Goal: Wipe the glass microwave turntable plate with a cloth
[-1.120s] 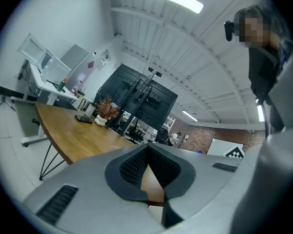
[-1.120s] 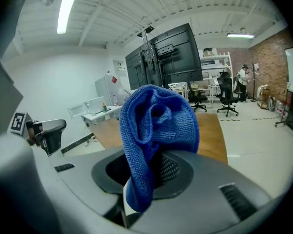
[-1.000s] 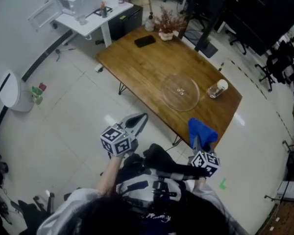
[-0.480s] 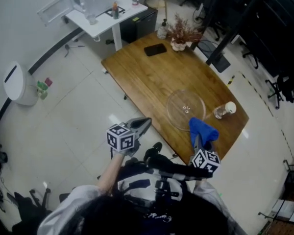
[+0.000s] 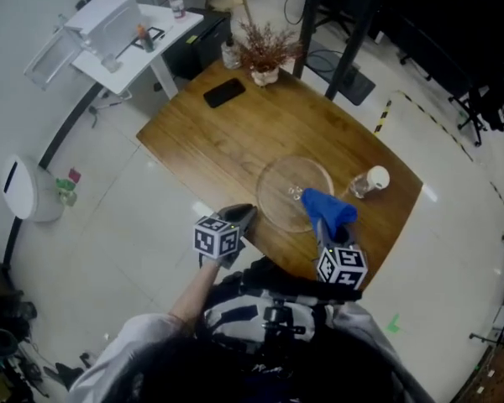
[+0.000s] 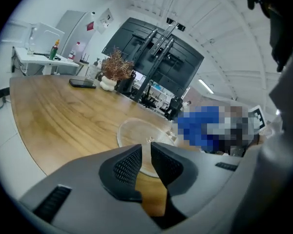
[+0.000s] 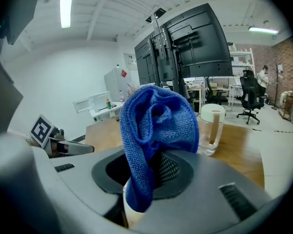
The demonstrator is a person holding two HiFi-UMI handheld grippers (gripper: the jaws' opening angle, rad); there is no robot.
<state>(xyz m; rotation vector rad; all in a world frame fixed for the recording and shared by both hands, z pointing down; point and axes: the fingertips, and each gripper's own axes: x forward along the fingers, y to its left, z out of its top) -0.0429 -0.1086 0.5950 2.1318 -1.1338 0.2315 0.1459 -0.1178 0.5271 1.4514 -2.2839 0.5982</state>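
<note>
The right gripper [image 5: 323, 232] pinched the cloth [image 5: 328, 209] over the plate's [image 5: 286, 193] near-right rim — the rest lay far-left; the left gripper [image 5: 240, 216], jaws together and empty, hung near-left.

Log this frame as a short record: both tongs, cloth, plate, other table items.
left tongs: jaws nearly together, nothing between; by the table's near edge, left of the plate
right tongs: shut on blue cloth, over the plate's near right rim
glass plate: flat on wooden table
cloth contact with plate: cannot tell
other items: lidded clear cup right of plate; black phone and dried plant at the far end
</note>
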